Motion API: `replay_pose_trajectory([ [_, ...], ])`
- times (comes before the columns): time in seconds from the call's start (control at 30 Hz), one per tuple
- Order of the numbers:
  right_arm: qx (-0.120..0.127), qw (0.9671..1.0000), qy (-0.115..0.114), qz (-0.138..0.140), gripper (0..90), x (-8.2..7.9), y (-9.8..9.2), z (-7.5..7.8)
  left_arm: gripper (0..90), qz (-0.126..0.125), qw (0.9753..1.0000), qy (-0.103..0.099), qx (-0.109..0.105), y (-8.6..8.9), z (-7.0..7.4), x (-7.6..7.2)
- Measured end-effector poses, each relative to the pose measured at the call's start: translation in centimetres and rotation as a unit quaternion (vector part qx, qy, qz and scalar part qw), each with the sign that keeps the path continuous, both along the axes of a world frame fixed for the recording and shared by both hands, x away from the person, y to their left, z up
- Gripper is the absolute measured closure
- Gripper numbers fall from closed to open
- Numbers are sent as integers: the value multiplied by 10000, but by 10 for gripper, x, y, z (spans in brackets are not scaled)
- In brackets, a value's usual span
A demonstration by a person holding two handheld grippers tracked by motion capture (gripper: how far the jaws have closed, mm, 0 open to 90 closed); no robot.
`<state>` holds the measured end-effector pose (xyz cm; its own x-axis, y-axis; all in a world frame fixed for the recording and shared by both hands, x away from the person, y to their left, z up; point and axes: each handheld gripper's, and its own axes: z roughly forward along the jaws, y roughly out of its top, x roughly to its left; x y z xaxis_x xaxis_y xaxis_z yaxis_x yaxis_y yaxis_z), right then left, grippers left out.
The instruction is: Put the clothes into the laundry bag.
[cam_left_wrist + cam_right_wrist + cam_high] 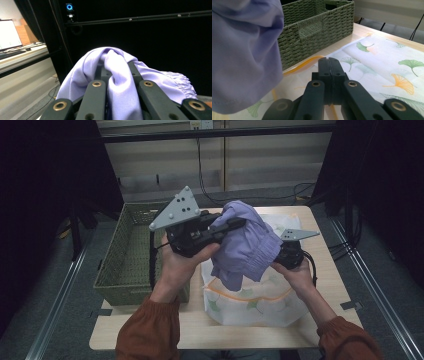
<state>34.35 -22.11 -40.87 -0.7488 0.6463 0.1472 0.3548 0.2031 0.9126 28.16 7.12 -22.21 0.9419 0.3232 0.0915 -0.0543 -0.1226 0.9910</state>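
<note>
i've got the lilac garment [247, 245] clamped in my left gripper [235, 223], lifted above the leaf-print cloth [260, 305]. my right gripper [328, 65] is pressed together, empty, just beside the hanging fabric. next, i'd judge: swing it toward the woven basket [130, 255].

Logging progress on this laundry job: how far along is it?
Done: the lilac garment is lifted off the leaf-print cloth. In hand: the left tool clamps it, while the right tool is shut on nothing. Left, probably: getting it into the green basket.
</note>
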Motion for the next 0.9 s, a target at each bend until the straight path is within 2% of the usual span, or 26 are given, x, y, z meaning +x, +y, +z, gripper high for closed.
replay_pose_trajectory([
  [0.17,-15,10000,26,-8,900,0,0,-1,817,-103,9998,184,41,-8,-14,1],
  [0.23,-5,10000,15,-15,900,0,0,-1,817,-139,9997,169,116,-12,-17,0],
  [0.37,-8,10000,23,-25,900,1,0,-1,817,-267,9994,227,46,-19,-20,-6],
  [0.5,-6,10000,8,-38,900,0,-1,-1,817,-331,9989,321,118,-24,-27,-7],
  [0.8,-8,10000,32,-43,900,1,-1,-2,817,-408,9969,526,417,-32,-56,4],
  [0.9,-8,10000,30,-53,900,1,-1,-2,816,-341,9967,613,402,-29,-66,8],
])
